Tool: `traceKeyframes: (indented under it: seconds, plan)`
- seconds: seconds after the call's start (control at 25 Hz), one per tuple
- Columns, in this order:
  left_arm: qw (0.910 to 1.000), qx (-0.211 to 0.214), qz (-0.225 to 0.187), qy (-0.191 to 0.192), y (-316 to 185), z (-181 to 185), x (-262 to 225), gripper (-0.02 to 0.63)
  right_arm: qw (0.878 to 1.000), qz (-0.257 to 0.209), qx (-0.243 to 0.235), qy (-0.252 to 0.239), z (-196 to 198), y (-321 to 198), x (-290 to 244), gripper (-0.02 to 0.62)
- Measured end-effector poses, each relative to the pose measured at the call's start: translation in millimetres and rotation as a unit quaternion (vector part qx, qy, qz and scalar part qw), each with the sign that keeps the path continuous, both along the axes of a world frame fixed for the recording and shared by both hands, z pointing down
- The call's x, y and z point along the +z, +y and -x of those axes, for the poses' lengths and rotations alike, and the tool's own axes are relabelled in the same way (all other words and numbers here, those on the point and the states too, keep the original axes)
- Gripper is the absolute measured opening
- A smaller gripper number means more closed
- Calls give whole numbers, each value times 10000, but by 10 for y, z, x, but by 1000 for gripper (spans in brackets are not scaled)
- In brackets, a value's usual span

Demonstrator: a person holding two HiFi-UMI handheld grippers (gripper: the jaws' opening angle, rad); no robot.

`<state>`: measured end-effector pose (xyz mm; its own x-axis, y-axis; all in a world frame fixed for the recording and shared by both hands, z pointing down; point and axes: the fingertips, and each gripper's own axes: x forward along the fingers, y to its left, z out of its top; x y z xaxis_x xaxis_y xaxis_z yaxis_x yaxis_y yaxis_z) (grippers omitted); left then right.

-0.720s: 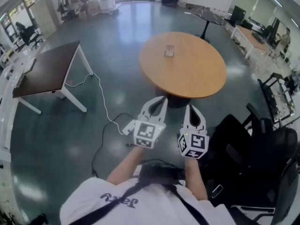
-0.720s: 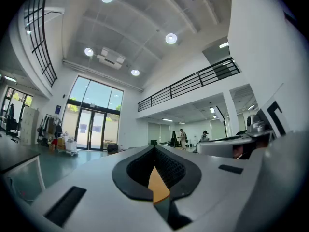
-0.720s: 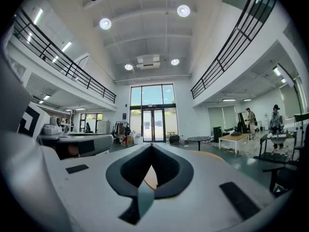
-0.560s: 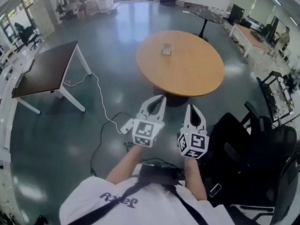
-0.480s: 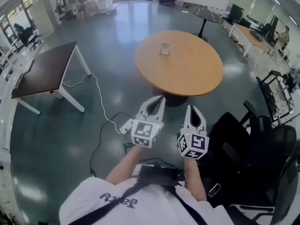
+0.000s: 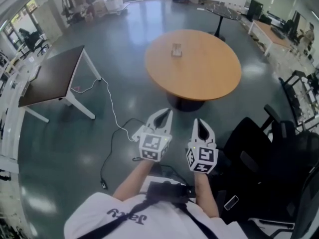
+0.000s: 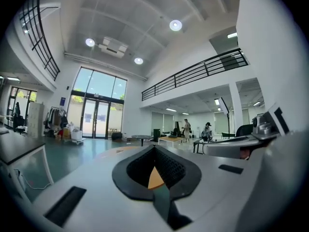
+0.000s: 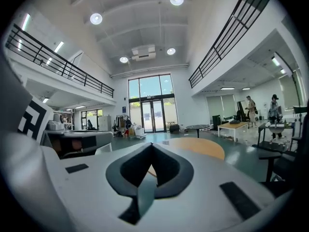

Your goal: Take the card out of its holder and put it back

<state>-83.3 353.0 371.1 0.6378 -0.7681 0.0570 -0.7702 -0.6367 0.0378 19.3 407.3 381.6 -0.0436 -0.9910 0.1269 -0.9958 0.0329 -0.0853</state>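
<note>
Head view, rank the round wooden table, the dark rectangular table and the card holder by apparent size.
1. round wooden table, largest
2. dark rectangular table, clearly smaller here
3. card holder, tiny, on the round wooden table

Left tool (image 6: 166,112), right tool (image 6: 200,121): jaws together, empty.

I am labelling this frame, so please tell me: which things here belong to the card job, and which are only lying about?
For the job:
- card holder
- round table under it
- left gripper
- right gripper

Lying about:
- dark desk
- floor cable
- black chairs
</note>
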Motion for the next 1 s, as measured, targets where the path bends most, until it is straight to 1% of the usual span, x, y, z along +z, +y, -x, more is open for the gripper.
traceKeyframes:
  seconds: [0.08,0.2,0.28,0.4,0.48,0.64,0.76,0.88,1.0]
  plan:
    - [10000,19,14,57,-122,-24,-7,9,10000,70,-44,-19,30,-101,31,18]
    - [9998,146,60,121,-402,-106,14,9,9999,134,56,10,-17,-375,42,18]
    - [9996,212,94,172,-657,-121,18,9,9998,98,167,-27,-64,-627,4,18]
    - [9995,200,87,247,-1114,-56,-12,9,9995,19,307,-86,-77,-1026,-62,18]
    - [9994,171,8,308,-1412,8,-89,9,9994,5,357,-44,-60,-1309,-89,18]
    - [9988,235,-65,415,-1873,103,-168,9,9976,11,690,73,-55,-1817,-127,11]
    - [9984,338,-72,445,-2083,110,-148,9,9962,5,862,96,-53,-2021,-138,11]
    - [9980,395,94,483,-2265,93,-54,9,9966,115,794,205,-12,-2213,-89,11]
    - [9973,512,241,475,-2305,41,66,9,9971,166,692,280,14,-2393,-56,11]
